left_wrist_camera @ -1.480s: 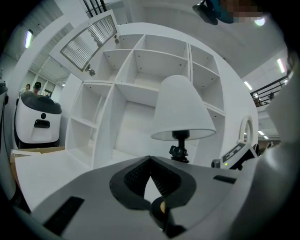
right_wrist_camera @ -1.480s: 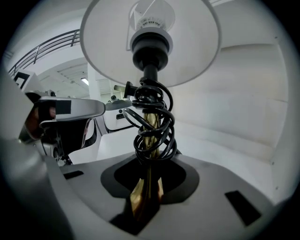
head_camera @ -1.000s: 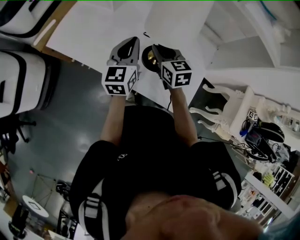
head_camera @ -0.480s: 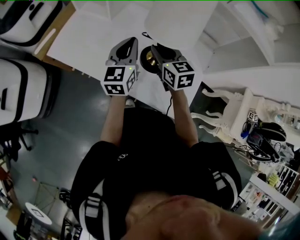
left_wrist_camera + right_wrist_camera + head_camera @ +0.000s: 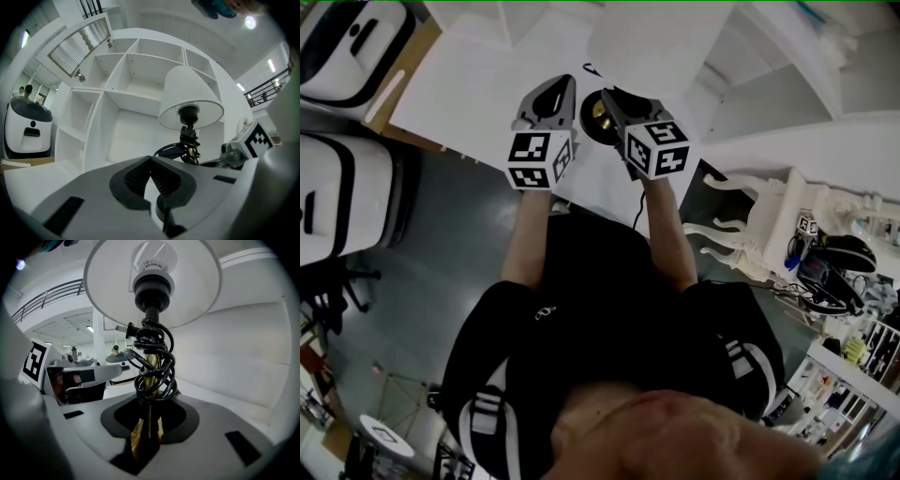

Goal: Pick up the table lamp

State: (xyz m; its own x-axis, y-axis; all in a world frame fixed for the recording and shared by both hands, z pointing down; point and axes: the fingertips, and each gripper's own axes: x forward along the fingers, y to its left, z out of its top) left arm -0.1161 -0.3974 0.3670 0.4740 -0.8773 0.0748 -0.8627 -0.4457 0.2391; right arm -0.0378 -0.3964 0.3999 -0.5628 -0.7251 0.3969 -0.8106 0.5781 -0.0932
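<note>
The table lamp [image 5: 149, 376] has a white shade [image 5: 154, 282], a black socket and a brass stem with black cord coiled round it. My right gripper [image 5: 147, 427] is shut on the lower stem, and the lamp stands upright in it. From above, the lamp [image 5: 598, 117] shows between both grippers over the white table [image 5: 487, 75]. My left gripper [image 5: 151, 187] is shut with nothing in it, just left of the lamp [image 5: 190, 101]. In the head view the left gripper [image 5: 551, 98] and right gripper [image 5: 619, 105] sit side by side.
A white shelving unit [image 5: 126, 70] rises behind the table. Large white cases [image 5: 347, 178] stand on the dark floor to the left, and an ornate white chair [image 5: 769, 225] with cluttered shelves to the right. A white machine [image 5: 28, 126] stands at far left.
Both grippers stay together beside the lamp and the right one's grip holds. The table and the white cases have drifted slightly in the head view.
</note>
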